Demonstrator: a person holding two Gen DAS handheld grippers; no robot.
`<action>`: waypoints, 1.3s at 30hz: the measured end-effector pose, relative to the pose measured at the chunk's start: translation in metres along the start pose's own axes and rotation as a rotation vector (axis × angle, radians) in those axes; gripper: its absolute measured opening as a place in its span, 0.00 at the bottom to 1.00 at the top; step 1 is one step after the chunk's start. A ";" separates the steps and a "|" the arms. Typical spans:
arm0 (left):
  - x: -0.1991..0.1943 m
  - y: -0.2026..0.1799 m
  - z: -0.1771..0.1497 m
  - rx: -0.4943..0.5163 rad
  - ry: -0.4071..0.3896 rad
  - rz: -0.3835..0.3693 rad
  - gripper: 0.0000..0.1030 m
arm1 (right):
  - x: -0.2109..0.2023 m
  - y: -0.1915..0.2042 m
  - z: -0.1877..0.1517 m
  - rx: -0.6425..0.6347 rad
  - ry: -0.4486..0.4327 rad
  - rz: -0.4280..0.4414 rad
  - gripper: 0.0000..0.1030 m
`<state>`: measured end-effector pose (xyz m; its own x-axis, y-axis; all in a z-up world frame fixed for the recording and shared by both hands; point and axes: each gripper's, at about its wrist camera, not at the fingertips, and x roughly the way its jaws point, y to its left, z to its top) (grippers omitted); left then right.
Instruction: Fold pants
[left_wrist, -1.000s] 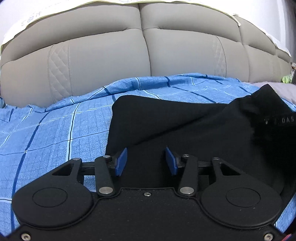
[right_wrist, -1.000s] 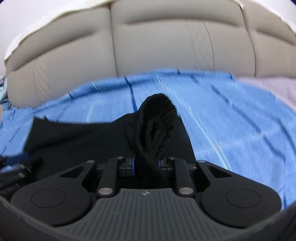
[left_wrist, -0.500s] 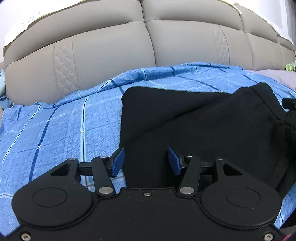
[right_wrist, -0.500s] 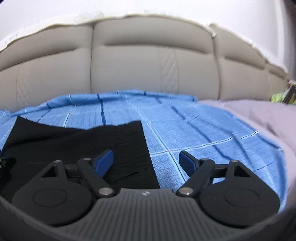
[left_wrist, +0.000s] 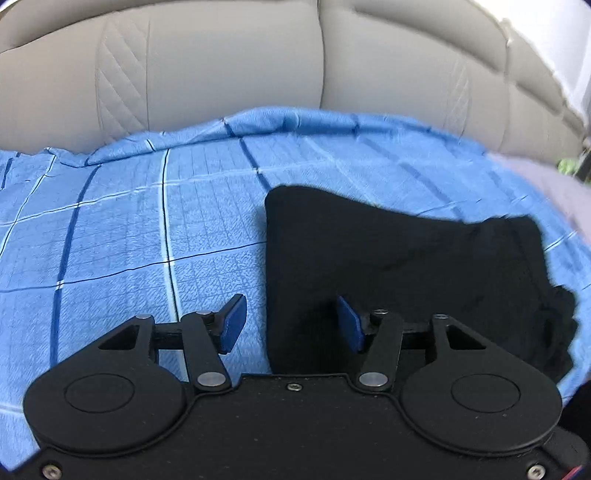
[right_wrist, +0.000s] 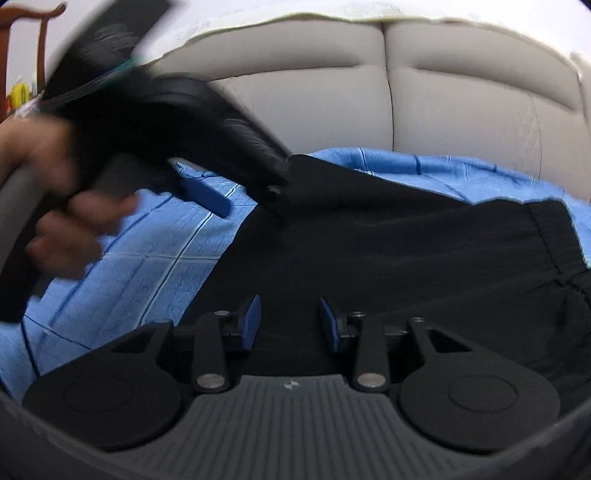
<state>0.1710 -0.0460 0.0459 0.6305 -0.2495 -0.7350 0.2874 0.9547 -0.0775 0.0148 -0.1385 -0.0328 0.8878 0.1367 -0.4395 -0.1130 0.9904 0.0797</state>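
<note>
Bed with blue checked sheet (left_wrist: 147, 229), grey padded headboard (left_wrist: 229, 66) behind. Black pants (left_wrist: 399, 266) lay folded on sheet. Left gripper (left_wrist: 291, 325) — jaws wide, empty. Right gripper (right_wrist: 290, 321) — jaws parted over pants, empty. No legible writing.

Left gripper (right_wrist: 236, 195) blocks left side above pants (right_wrist: 406, 251); headboard (left_wrist: 229, 70) walls off far edge.

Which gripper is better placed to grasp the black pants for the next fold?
Probably the left gripper: its open fingers straddle the side edge of the black pants. The right gripper is open over flat middle fabric.
</note>
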 end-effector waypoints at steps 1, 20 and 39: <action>0.009 -0.002 0.002 0.002 0.011 0.013 0.50 | -0.001 0.002 -0.001 -0.012 -0.002 -0.002 0.50; 0.057 -0.007 0.057 -0.092 -0.077 0.103 0.31 | -0.043 -0.044 0.009 0.138 0.103 0.253 0.71; 0.014 -0.001 0.000 -0.086 -0.027 -0.044 0.46 | 0.015 -0.252 0.046 0.293 0.092 -0.082 0.81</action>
<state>0.1795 -0.0503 0.0359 0.6381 -0.2946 -0.7114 0.2532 0.9528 -0.1675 0.0774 -0.3865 -0.0181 0.8431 0.0711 -0.5330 0.1024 0.9519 0.2889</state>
